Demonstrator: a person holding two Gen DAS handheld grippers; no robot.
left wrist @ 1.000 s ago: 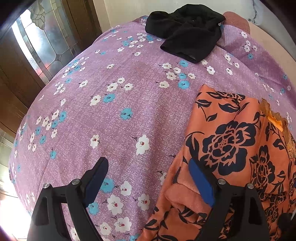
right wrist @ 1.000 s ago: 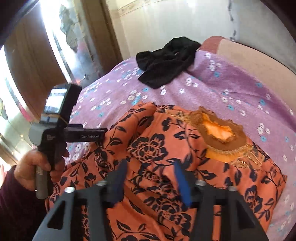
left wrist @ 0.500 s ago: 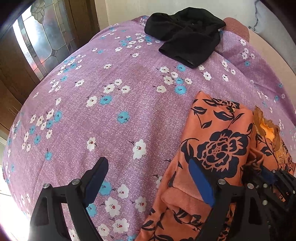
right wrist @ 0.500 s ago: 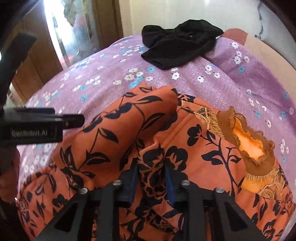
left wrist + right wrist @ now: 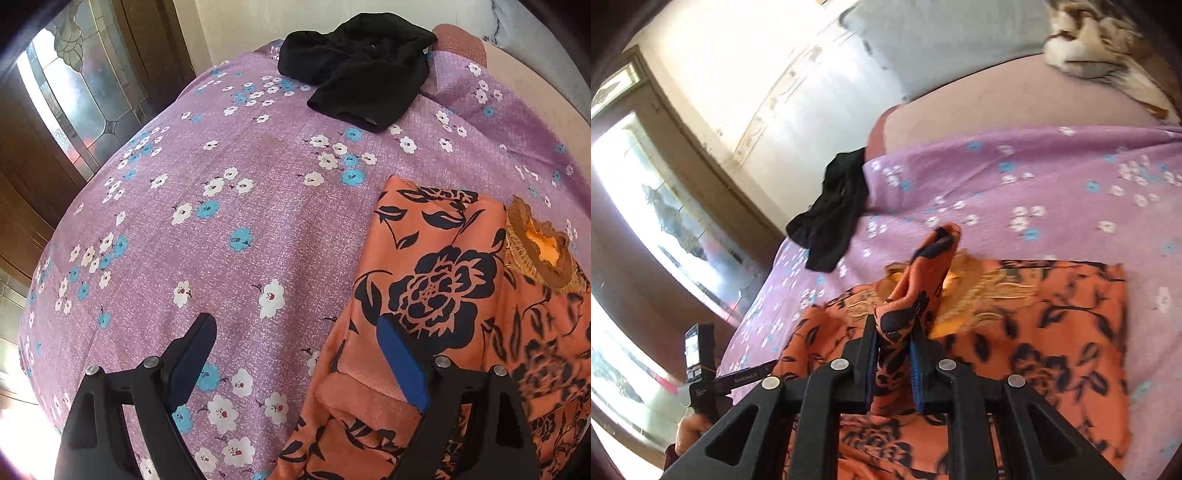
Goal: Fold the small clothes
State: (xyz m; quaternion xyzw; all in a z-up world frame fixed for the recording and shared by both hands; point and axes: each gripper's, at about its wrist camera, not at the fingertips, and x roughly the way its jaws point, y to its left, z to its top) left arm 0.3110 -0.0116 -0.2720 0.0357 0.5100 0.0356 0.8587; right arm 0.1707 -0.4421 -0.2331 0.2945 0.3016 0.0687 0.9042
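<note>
Right wrist view: right gripper [image 5: 893,363], jaws closed on a raised fold of the orange floral garment [image 5: 1052,332], the pinched cloth standing up between the blue pads and tapering toward the neckline [image 5: 975,291]. Garment lies on the purple floral bedsheet [image 5: 1052,184], near edge of the bed.

Left wrist view: left gripper [image 5: 295,354], jaws wide apart, holding nothing; one finger [image 5: 400,363] hangs over the garment's [image 5: 436,295] left edge, the other over bare bedsheet [image 5: 221,221]. Whether that finger touches the cloth cannot be told.

Step in hand, as judged: a side or sleeve portion lifted by the right gripper for carrying across the body of the garment. Next move calls for laying that fold flat toward the middle and keeping the edge straight; the left gripper appears placed to pin or take the opposite edge.

Other item: black garment [image 5: 362,70], bunched at the far end of the sheet, well apart, untouched.

Hidden or unclear: lower hem of the orange garment cut off behind both grippers; right view blurred by motion; which part of the garment is pinched not certain; object at upper right corner [image 5: 1100,40] indistinct, pale and brown.
</note>
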